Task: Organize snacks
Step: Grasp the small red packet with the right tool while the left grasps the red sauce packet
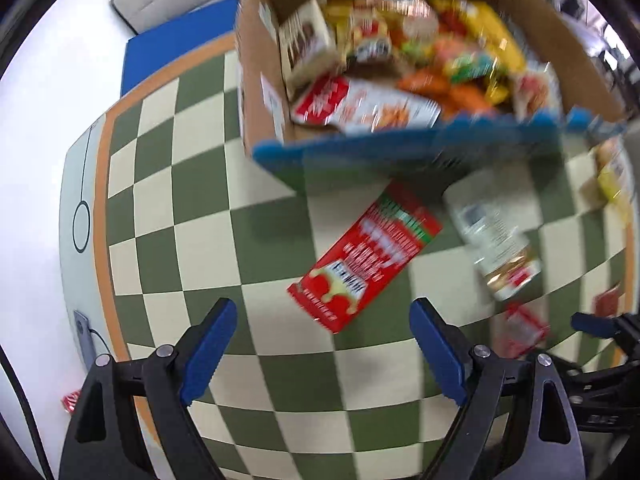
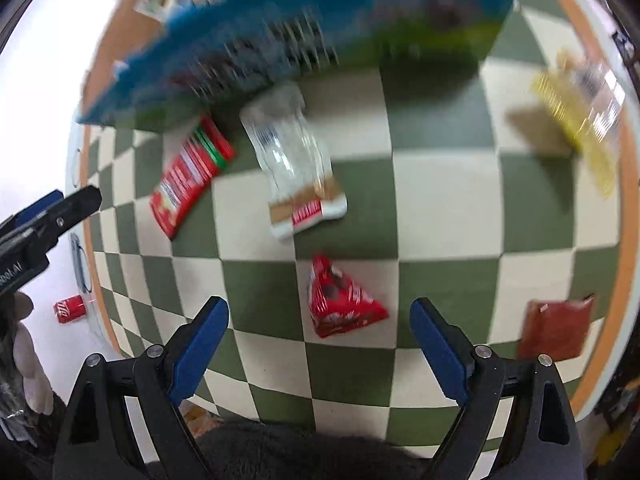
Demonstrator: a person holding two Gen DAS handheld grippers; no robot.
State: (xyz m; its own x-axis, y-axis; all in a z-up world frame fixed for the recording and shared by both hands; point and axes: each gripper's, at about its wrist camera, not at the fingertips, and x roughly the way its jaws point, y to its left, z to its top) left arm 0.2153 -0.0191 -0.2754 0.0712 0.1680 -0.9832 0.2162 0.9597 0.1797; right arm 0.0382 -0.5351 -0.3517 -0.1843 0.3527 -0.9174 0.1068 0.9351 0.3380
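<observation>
A cardboard box [image 1: 256,80] with a blue front flap [image 1: 400,152] holds several mixed snack packs; it also shows in the right wrist view [image 2: 280,20]. On the green-and-cream checked mat lie a long red snack box [image 1: 364,258] [image 2: 188,180], a clear-and-white pack [image 1: 494,236] [image 2: 296,164] and a small red pouch [image 2: 340,304] [image 1: 524,330]. My left gripper [image 1: 322,356] is open and empty, just short of the red box. My right gripper [image 2: 320,354] is open and empty, with the red pouch between and just beyond its fingertips.
A yellow pack [image 2: 580,120] lies at the mat's far right and a dark red packet [image 2: 556,328] near its right edge. A small red can [image 2: 71,309] lies on the white table left of the mat. The left gripper shows at the left of the right wrist view [image 2: 52,216].
</observation>
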